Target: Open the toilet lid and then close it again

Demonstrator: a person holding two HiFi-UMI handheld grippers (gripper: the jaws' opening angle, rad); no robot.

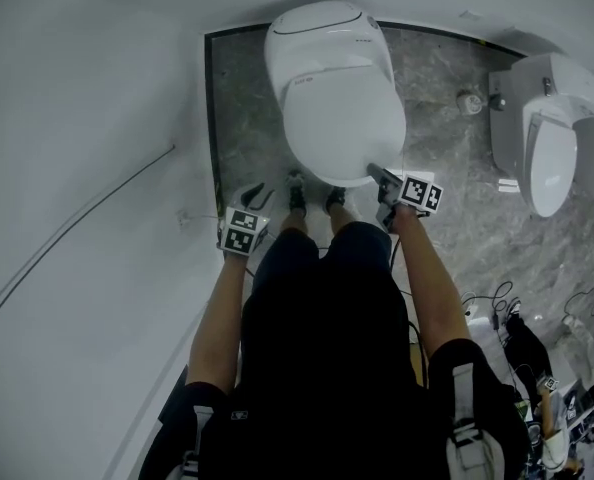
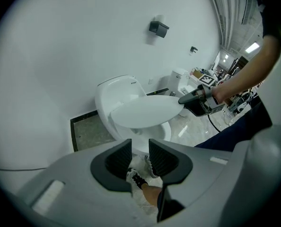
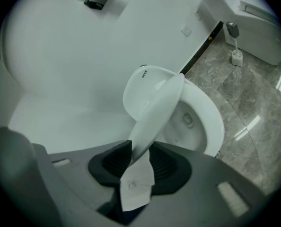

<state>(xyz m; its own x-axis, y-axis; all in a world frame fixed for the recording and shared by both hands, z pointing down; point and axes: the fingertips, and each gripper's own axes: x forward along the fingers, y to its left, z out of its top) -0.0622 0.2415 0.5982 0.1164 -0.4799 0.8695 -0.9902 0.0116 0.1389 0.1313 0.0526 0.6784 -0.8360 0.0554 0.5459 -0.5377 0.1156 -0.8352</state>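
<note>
Right hand-held gripper (image 3: 140, 151): I'm pinching the lid (image 3: 155, 105) by its rim.
Left hand-held gripper (image 2: 140, 150): hanging spread, empty.
Risk: glossy rim may be slipping free, lid slamming down.

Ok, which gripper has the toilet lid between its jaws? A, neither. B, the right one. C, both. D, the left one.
B: the right gripper has the front edge of the half-raised toilet lid pinched between its jaws, while the left gripper hangs apart from the toilet with nothing between its jaws.
</note>
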